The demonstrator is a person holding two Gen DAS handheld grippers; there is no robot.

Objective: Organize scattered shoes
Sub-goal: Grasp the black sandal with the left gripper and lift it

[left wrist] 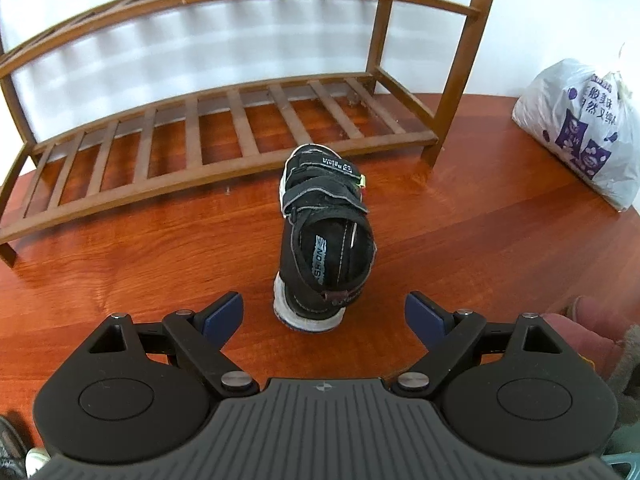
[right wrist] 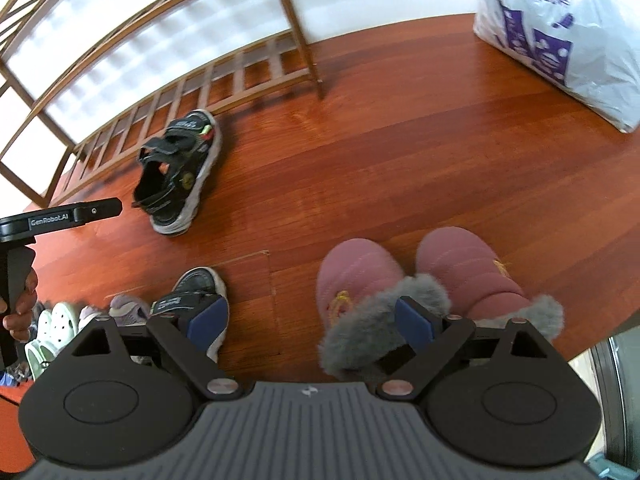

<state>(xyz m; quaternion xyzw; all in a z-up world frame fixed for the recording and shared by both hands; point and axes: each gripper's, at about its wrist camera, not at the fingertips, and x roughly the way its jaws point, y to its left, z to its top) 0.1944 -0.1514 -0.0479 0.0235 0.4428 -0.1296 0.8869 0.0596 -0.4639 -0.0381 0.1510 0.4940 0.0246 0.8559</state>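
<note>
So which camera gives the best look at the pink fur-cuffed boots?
The right wrist view. Both pink boots stand side by side on the floor just ahead of the right gripper, with toes and grey fur cuffs visible. The left wrist view catches only a pink and grey sliver at its right edge.

The sandal [left wrist: 326,236] is black with a white sole and a green strap tab. The rack [left wrist: 224,136] is brown, the floor [left wrist: 480,240] reddish wood. The boots [right wrist: 420,276] are pink with grey fur cuffs. The bag [right wrist: 560,32] is white with purple print, seemingly lettering.
</note>
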